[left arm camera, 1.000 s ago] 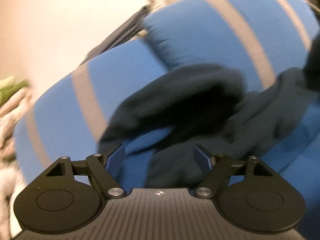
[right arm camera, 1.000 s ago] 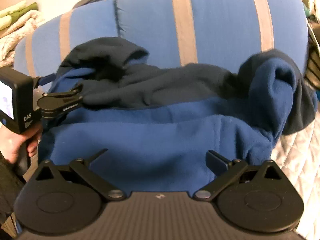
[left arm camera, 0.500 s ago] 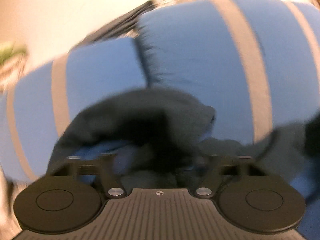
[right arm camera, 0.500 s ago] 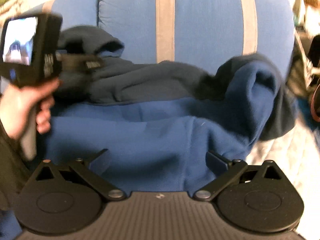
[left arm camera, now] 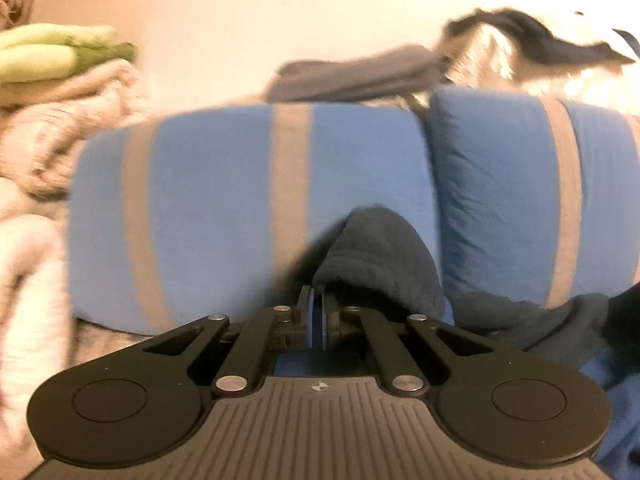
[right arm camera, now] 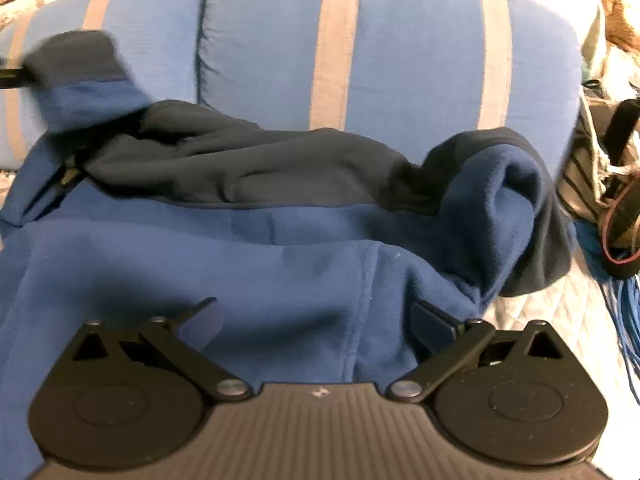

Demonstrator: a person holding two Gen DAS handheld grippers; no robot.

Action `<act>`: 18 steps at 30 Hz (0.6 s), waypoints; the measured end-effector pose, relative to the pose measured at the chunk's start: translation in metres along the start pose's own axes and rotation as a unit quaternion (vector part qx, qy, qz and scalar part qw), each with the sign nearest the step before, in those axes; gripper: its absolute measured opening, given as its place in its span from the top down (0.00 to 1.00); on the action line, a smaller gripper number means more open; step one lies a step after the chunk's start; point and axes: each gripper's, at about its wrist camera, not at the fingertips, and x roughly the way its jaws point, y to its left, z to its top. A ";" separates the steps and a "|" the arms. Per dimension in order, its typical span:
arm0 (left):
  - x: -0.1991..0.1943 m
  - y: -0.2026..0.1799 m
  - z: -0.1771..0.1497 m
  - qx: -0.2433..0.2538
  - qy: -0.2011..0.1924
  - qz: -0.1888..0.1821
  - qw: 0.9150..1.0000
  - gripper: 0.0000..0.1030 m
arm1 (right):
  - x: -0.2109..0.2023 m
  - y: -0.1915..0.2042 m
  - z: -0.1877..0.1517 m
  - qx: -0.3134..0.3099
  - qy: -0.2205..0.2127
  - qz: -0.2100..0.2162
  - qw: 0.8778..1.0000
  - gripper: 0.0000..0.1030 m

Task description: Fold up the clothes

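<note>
A blue and dark navy fleece jacket [right arm camera: 280,264] lies spread in front of two blue pillows. My left gripper [left arm camera: 318,312] is shut on the jacket's dark navy sleeve end [left arm camera: 376,264] and holds it up in front of the left pillow. In the right wrist view that lifted sleeve [right arm camera: 80,76] shows at the far left, pulled out sideways. My right gripper [right arm camera: 316,320] is open and empty, its fingers just above the blue body of the jacket. The other sleeve [right arm camera: 512,208] lies bunched at the right.
Two blue pillows with tan stripes [left arm camera: 248,208] [right arm camera: 400,48] stand behind the jacket. Folded beige and green knits [left arm camera: 52,92] are stacked at the left. Grey and dark clothes [left arm camera: 360,76] lie on top of the pillows. Cables and bags [right arm camera: 616,208] sit at the right on a white quilt [right arm camera: 552,320].
My left gripper has closed on the navy sleeve end and lifted it up and to the left. My right gripper has stayed open over the jacket body.
</note>
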 end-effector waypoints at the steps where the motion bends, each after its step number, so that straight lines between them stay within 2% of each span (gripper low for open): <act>1: -0.006 0.013 0.002 -0.004 0.002 0.005 1.000 0.96 | -0.001 0.000 -0.001 0.002 0.001 -0.002 1.000 0.00; 5: -0.034 0.078 -0.011 -0.047 0.026 0.022 0.998 0.97 | -0.004 0.001 -0.005 0.004 0.010 -0.005 1.000 0.00; 9: -0.052 0.142 -0.045 -0.095 0.057 0.049 0.993 0.97 | -0.010 0.003 -0.010 -0.001 0.013 -0.005 1.000 0.00; 15: -0.068 0.218 -0.104 -0.148 0.098 0.096 0.979 0.97 | -0.012 0.007 -0.016 -0.005 0.019 -0.011 1.000 0.00; 18: -0.072 0.254 -0.133 -0.191 0.121 0.116 0.967 0.97 | -0.009 0.007 -0.017 -0.002 0.029 -0.012 1.000 0.00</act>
